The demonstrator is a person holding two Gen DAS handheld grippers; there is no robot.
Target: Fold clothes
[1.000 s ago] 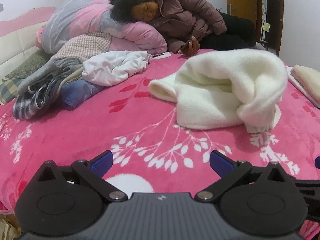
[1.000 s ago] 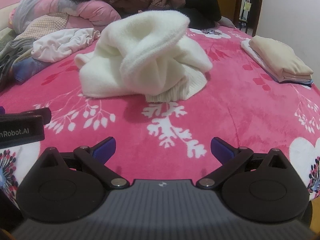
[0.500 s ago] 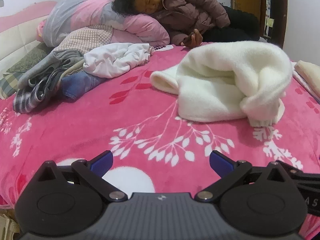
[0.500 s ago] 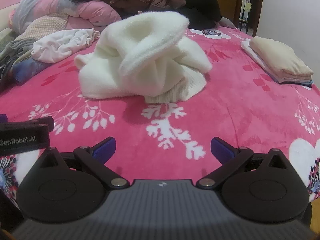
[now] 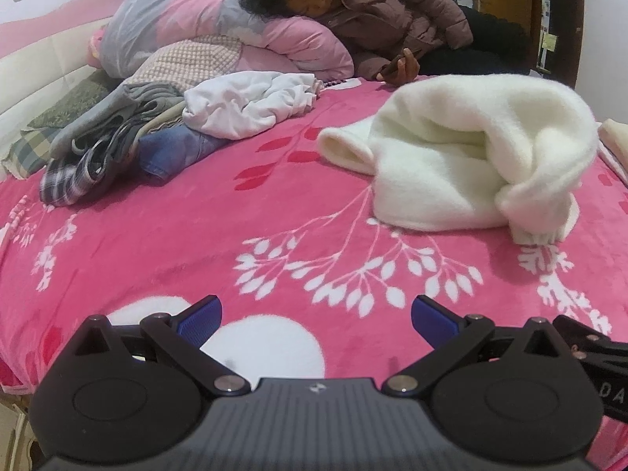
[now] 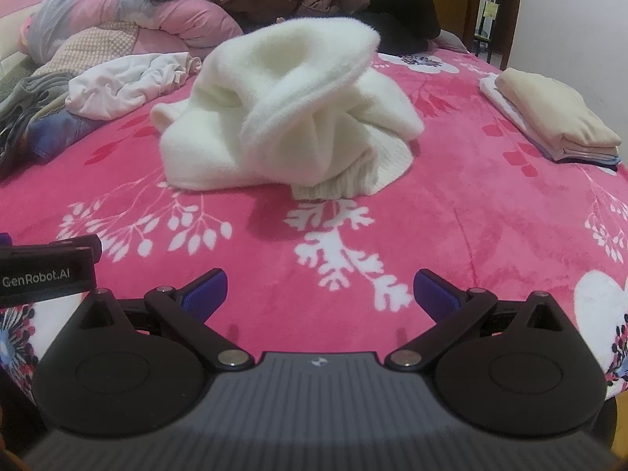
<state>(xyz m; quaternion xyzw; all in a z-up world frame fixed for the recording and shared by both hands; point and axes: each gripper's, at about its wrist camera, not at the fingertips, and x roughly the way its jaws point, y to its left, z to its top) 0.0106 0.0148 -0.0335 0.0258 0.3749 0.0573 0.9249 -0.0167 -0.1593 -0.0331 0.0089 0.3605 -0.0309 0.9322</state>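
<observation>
Pink plush bedspread with white branch and leaf prints [image 5: 298,212] covers a bed in a small bedroom, pale walls, a wooden door at the far end. We see a person in a brown padded jacket [image 5: 392,19] lying at the head of the bed against a pink and grey quilt [image 5: 188,27].

Task item: a cream-white fluffy knit sweater [image 6: 282,114] sits crumpled in a heap mid-bed, ahead of both grippers and apart from them. We judge it soft, light, bulky and limp; it will sag and stretch when lifted, and the fuzzy knit should give good grip. A ribbed hem or cuff [image 6: 333,186] pokes out at the near edge, which looks the firmest place to pinch; a rolled sleeve end [image 5: 345,149] sticks out on the left side and offers a second hold. We would take two separated edges so it spreads flat.

Left gripper [image 5: 316,320]: jaws spread wide, holding nothing, low over the bedspread. Right gripper [image 6: 320,292]: jaws spread wide too, holding nothing.

A pile of unfolded clothes, white, grey, plaid and blue denim [image 5: 165,133], lies at the far left. A neat stack of folded beige and pale garments [image 6: 549,125] lies at the right edge. So some pieces lie folded, and the sweater and the pile do not.
</observation>
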